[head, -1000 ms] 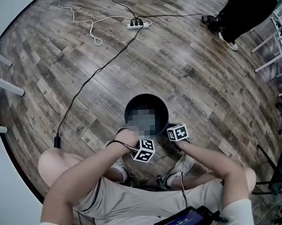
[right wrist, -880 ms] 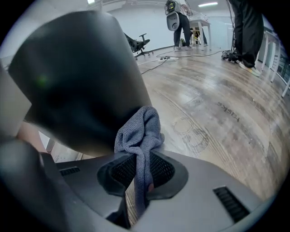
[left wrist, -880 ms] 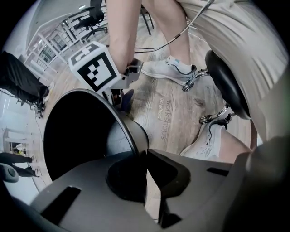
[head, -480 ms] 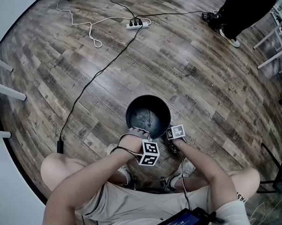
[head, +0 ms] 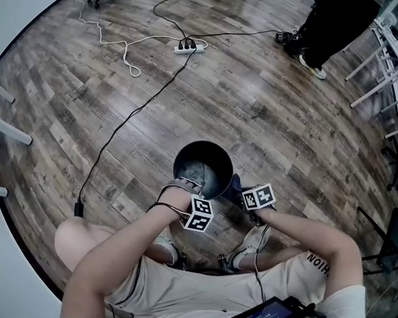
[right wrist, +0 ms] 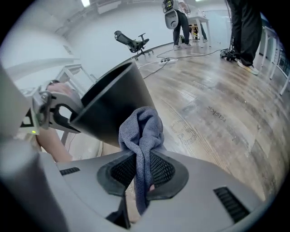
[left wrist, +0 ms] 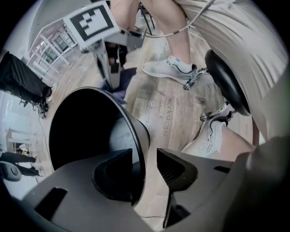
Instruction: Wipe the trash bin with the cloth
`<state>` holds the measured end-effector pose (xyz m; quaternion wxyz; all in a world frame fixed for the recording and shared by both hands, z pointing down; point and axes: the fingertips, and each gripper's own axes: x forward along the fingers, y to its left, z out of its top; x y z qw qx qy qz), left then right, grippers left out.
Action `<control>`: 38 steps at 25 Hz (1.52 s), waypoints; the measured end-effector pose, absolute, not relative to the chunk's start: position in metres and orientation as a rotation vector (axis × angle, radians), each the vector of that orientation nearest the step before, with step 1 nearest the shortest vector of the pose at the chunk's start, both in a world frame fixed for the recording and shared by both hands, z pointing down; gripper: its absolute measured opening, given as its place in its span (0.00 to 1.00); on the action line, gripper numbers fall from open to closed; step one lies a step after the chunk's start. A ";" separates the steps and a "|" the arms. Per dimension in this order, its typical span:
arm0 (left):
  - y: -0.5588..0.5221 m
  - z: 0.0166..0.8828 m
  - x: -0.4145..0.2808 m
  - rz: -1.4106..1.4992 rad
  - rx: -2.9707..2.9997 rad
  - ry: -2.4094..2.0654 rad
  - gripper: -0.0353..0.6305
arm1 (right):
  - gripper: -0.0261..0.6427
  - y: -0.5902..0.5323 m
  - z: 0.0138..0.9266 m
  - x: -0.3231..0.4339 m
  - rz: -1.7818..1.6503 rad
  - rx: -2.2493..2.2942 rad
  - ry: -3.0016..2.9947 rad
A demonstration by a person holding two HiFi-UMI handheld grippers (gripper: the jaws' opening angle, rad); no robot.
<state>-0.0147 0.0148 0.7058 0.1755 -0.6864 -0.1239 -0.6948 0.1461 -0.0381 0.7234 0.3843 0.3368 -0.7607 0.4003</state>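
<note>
The black round trash bin (head: 203, 168) stands on the wood floor in front of my knees. My left gripper (left wrist: 144, 158) points straight down over its near rim (left wrist: 136, 136), one jaw inside and one outside. Its jaws have just been opening, and the rim stands between them with a gap at the outer pad. My right gripper (right wrist: 142, 170) is shut on a blue-grey cloth (right wrist: 141, 131), which hangs bunched beside the bin's outer wall (right wrist: 113, 104). In the head view the cloth (head: 233, 186) shows at the bin's right, by the right marker cube (head: 258, 197).
A power strip (head: 185, 48) and cables (head: 128, 118) lie on the floor beyond the bin. A person in black (head: 331, 21) stands at the far right beside metal frames (head: 380, 81). My shoes (head: 255, 241) and a black stool (left wrist: 226, 84) are close behind the bin.
The right gripper has moved away from the bin toward the right, and the cloth now shows beside the bin's wall. The left hand stays at the near rim.
</note>
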 end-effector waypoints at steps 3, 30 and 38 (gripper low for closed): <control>0.013 0.715 -0.028 -1.978 -1.832 -0.361 0.29 | 0.14 -0.027 0.682 0.142 1.070 0.872 -1.984; 0.011 0.710 0.008 -1.947 -2.034 -0.189 0.11 | 0.14 -0.051 0.794 0.106 0.829 0.919 -1.995; 0.011 0.710 0.015 -1.960 -2.057 -0.162 0.11 | 0.14 -0.053 0.870 0.114 0.952 0.931 -1.867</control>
